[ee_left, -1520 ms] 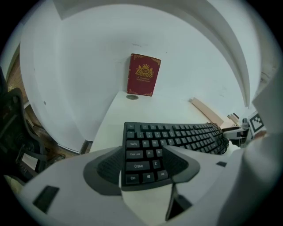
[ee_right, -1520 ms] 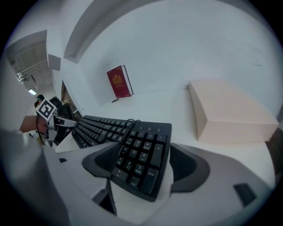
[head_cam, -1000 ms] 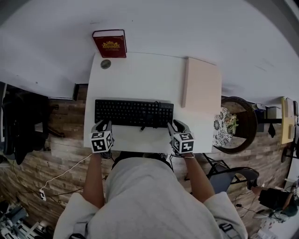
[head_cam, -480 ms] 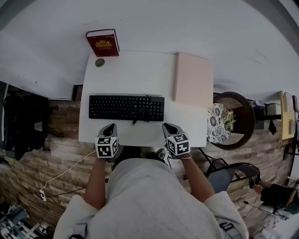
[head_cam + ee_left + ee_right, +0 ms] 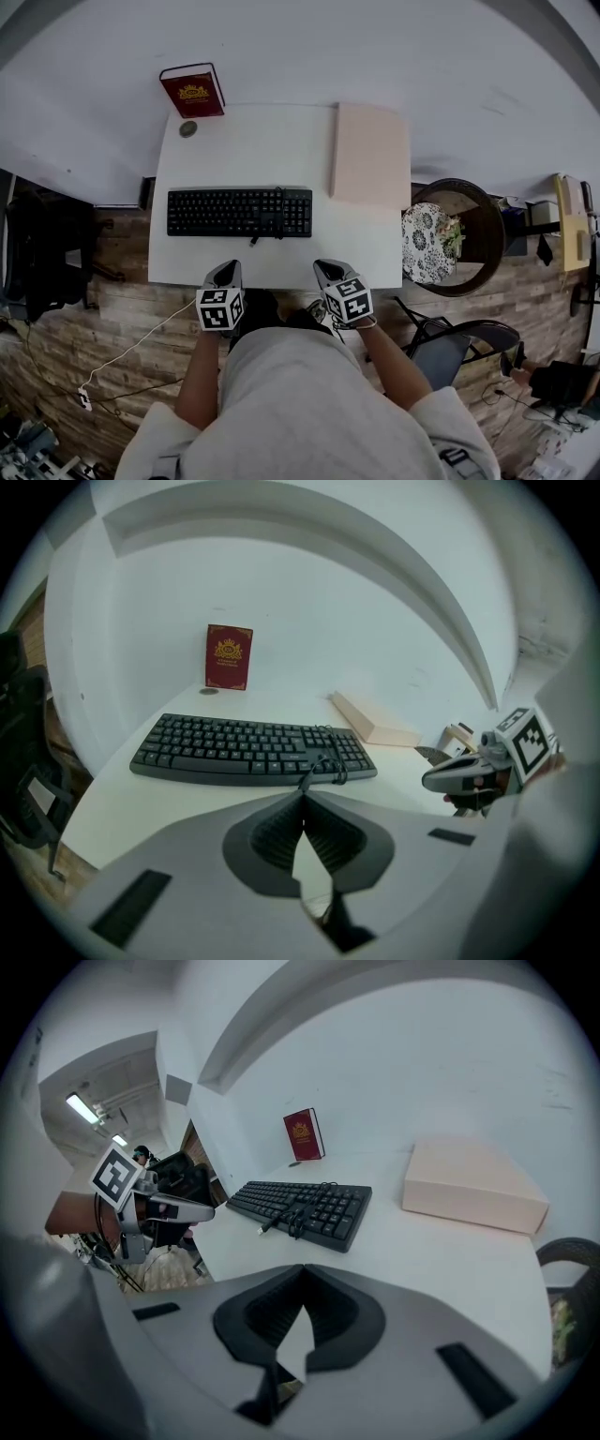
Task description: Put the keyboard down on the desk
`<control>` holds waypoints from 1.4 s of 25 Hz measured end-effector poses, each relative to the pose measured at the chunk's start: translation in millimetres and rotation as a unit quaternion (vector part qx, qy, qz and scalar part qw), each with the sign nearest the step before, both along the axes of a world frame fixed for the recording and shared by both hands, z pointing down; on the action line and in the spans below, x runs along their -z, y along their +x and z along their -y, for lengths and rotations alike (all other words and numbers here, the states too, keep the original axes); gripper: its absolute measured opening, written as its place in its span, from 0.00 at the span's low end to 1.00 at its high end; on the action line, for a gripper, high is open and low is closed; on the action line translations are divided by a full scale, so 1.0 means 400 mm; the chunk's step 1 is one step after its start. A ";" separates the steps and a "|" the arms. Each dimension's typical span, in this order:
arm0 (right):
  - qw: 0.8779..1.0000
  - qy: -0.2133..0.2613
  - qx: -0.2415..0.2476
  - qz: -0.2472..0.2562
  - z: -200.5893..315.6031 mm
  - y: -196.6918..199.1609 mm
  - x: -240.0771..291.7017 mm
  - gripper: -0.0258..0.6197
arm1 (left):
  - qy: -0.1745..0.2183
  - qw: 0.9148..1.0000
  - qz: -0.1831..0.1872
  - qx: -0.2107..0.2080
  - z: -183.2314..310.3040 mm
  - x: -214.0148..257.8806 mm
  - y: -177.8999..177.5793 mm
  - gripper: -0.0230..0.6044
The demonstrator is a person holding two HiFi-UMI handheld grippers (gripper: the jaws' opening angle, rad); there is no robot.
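Observation:
A black keyboard (image 5: 239,212) lies flat on the white desk (image 5: 272,150), its cable coiled over its right part (image 5: 272,225). It also shows in the left gripper view (image 5: 248,749) and the right gripper view (image 5: 300,1208). My left gripper (image 5: 226,273) hangs at the desk's near edge, clear of the keyboard, its jaws shut with nothing between them (image 5: 302,799). My right gripper (image 5: 325,270) is at the near edge too, to the right, shut and empty (image 5: 302,1274).
A red book (image 5: 192,91) stands against the wall at the desk's far left, a small round thing (image 5: 188,129) beside it. A pale flat box (image 5: 370,155) lies at the far right. A round chair with a patterned cushion (image 5: 450,239) stands right of the desk.
Both grippers have let go of the keyboard's front edge, drawn back toward the person to the desk's near edge, and shut. The keyboard stays flat on the desk.

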State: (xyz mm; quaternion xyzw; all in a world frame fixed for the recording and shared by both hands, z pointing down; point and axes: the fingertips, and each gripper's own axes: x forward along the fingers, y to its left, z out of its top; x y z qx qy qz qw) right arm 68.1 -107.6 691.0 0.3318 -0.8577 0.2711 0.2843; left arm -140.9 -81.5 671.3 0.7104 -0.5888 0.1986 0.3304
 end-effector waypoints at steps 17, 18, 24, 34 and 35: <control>0.988 0.132 0.010 0.083 0.102 -0.085 0.237 0.04 | 0.138 0.990 -0.018 0.029 0.058 0.258 0.091 0.05; 0.987 0.139 0.009 0.083 0.111 -0.087 0.249 0.04 | 0.145 0.989 -0.012 0.028 0.066 0.272 0.088 0.05; 0.974 0.212 0.005 0.084 0.166 -0.096 0.385 0.04 | 0.186 0.982 0.008 0.009 0.120 0.376 0.082 0.05; 0.940 0.313 -0.029 0.134 0.228 -0.107 0.676 0.04 | 0.285 0.958 0.009 0.023 0.180 0.629 0.059 0.05; 0.937 0.320 -0.033 0.137 0.231 -0.103 0.699 0.04 | 0.295 0.955 0.017 0.025 0.180 0.650 0.055 0.05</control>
